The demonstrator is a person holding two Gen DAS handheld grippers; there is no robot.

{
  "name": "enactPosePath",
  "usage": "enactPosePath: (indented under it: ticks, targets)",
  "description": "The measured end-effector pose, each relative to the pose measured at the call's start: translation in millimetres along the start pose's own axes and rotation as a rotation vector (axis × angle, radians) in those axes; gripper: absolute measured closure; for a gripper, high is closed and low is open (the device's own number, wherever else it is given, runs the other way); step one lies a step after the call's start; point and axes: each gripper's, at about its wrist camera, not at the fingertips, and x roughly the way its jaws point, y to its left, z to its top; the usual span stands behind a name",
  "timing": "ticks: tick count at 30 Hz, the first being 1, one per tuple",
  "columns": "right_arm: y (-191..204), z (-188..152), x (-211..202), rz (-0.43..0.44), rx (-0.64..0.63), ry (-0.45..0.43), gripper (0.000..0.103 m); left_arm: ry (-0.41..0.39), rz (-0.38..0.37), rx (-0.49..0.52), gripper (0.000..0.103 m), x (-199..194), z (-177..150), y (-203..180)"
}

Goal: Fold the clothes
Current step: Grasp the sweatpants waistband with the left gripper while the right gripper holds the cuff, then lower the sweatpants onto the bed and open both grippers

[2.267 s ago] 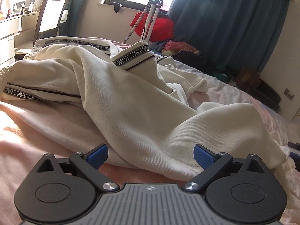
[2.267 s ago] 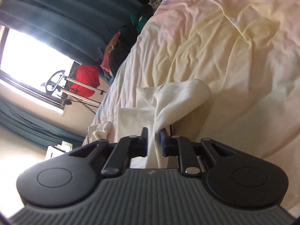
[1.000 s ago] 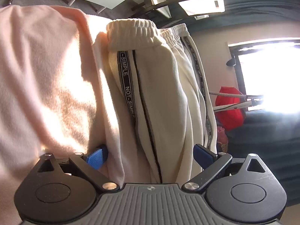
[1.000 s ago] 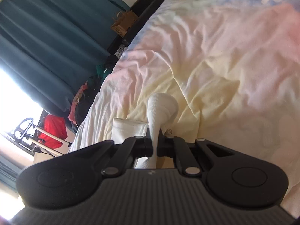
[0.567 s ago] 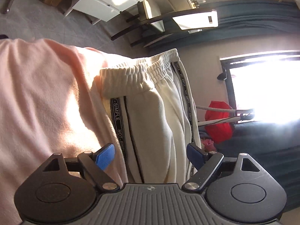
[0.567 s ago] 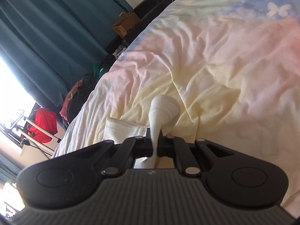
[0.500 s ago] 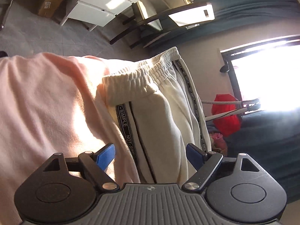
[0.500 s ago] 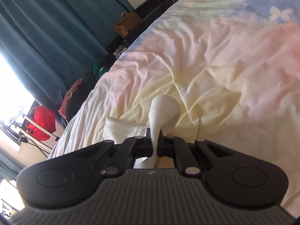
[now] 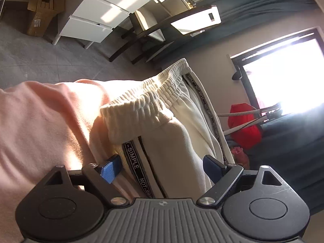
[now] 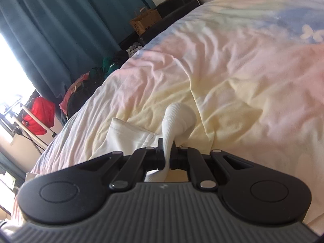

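Harsh daylight blows out the window [image 9: 283, 77] — glare (fisheye-bent edges), deep foreground shadows.

Left gripper [image 9: 161, 167]: black linkage, blue pads, silver rivets; right gripper [image 10: 167, 155]: all black.

The trousers [image 9: 166, 133] lie on the bed [image 10: 243, 77], their waistband [image 9: 145, 99] at the bed's edge, on a blanket [image 9: 40, 125] that hangs over that edge. Beyond the edge a drawer unit [image 9: 95, 18] and a chair [image 9: 149, 30] stand on the floor [image 9: 30, 60]. A fold of the trousers sits between the right tool [image 10: 166, 156] pads, above the bedsheet.
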Motion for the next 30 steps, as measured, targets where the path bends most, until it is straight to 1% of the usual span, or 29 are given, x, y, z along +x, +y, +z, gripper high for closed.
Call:
enactPosePath:
  ticks: [1, 2, 3, 5, 6, 8, 9, 12, 14, 16, 19, 21, 23, 24, 28, 29, 30]
  targets:
    - [-1.4, -0.7, 1.0, 0.000, 0.013, 0.002, 0.097, -0.011, 0.003, -0.004, 0.020, 2.5, -1.0, 0.5]
    - [-2.8, -1.3, 2.0, -0.001, 0.027, 0.004, 0.097, -0.022, 0.006, -0.007, 0.027, 5.0, -1.9, 0.9]
    - [-4.0, -2.1, 2.8, -0.002, 0.040, 0.004, 0.097, -0.033, 0.009, -0.011, 0.030, 7.4, -2.8, 1.4]
    - [-5.7, -4.8, 3.7, -0.008, 0.082, -0.002, 0.097, -0.063, 0.011, -0.002, 0.041, 9.1, -3.1, 0.9]
    - [-6.5, -6.2, 4.8, -0.013, 0.104, -0.002, 0.097, -0.071, 0.022, 0.017, 0.046, 10.8, -2.5, -1.0]
    - [-7.3, -8.6, 6.2, -0.025, 0.130, 0.000, 0.097, -0.086, 0.056, 0.072, 0.069, 13.5, -2.6, -4.9]
    - [-7.7, -9.7, 6.3, -0.029, 0.138, -0.001, 0.097, -0.095, 0.069, 0.099, 0.070, 14.6, -2.7, -6.5]
    - [-8.6, -9.5, 5.6, -0.027, 0.142, -0.001, 0.097, -0.125, 0.050, 0.113, 0.080, 11.6, -3.7, -6.6]
    - [-9.2, -9.0, 5.1, -0.027, 0.147, 0.001, 0.097, -0.155, 0.021, 0.115, 0.087, 2.9, -3.6, -10.3]
    - [-8.9, -8.7, 3.2, -0.030, 0.154, 0.002, 0.097, -0.214, -0.032, 0.137, 0.091, -16.2, -2.2, -18.8]
    - [-12.1, -6.3, -2.5, -0.018, 0.184, 0.001, 0.097, -0.338, -0.120, 0.194, 0.092, -55.3, 1.1, -35.7]
    - [-14.3, -3.5, -6.1, 0.000, 0.197, -0.003, 0.097, -0.363, -0.142, 0.235, 0.092, -72.5, 8.1, -51.4]
    - [-16.0, 0.1, -10.1, 0.022, 0.197, -0.015, 0.097, -0.338, -0.167, 0.240, 0.092, -88.5, 17.3, -63.8]
    - [-17.5, 1.2, -12.5, 0.031, 0.205, -0.022, 0.097, -0.324, -0.156, 0.249, 0.092, -97.2, 20.0, -69.1]
    - [-30.3, -2.3, -26.0, 0.002, 0.320, -0.050, 0.097, -0.252, -0.060, 0.276, 0.092, -120.0, 21.9, -65.4]
    - [-33.0, -3.8, -30.2, -0.018, 0.346, -0.059, 0.097, -0.225, -0.020, 0.288, 0.092, -122.4, 22.2, -56.0]
    - [-34.1, -7.5, -36.7, -0.080, 0.361, -0.068, 0.097, -0.191, 0.031, 0.304, 0.092, -121.1, 19.4, -44.2]
